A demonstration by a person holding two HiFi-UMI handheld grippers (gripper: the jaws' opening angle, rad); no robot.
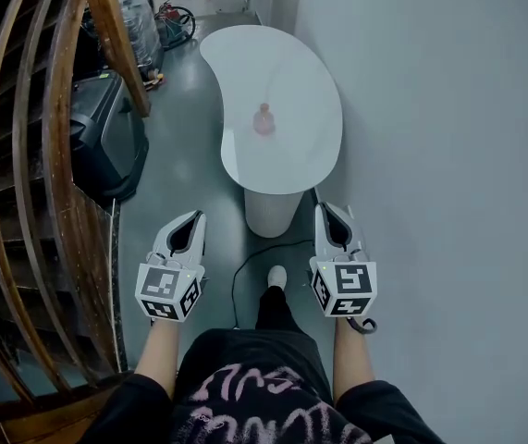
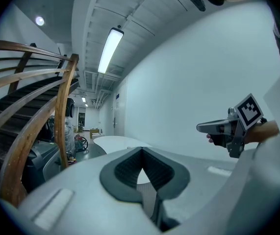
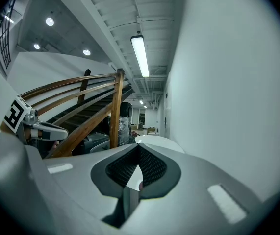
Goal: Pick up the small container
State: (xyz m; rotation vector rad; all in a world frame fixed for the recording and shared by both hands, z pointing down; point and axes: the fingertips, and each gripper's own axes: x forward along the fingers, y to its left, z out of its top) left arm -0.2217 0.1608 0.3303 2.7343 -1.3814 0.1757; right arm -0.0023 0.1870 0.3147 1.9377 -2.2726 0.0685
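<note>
Small container point(image 1: 264, 120) sits well beyond left tongs point(image 1: 198, 216) and right tongs point(image 1: 324, 208).

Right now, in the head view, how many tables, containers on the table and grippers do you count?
White table: 1
Small container, pink, on it: 1
Grippers: 2, left gripper and right gripper
Total: 4

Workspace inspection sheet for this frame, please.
Surface: white curved table on a pedestal.
Job's things: small pink container on the table near its middle, untouched.
Clutter: nothing seen on the table.
Tools: left tool and right tool shut, empty, short of the table.
Cables: black cable on the floor by the pedestal.
Surroundings: wooden stair railing left, black case, white wall right.
</note>
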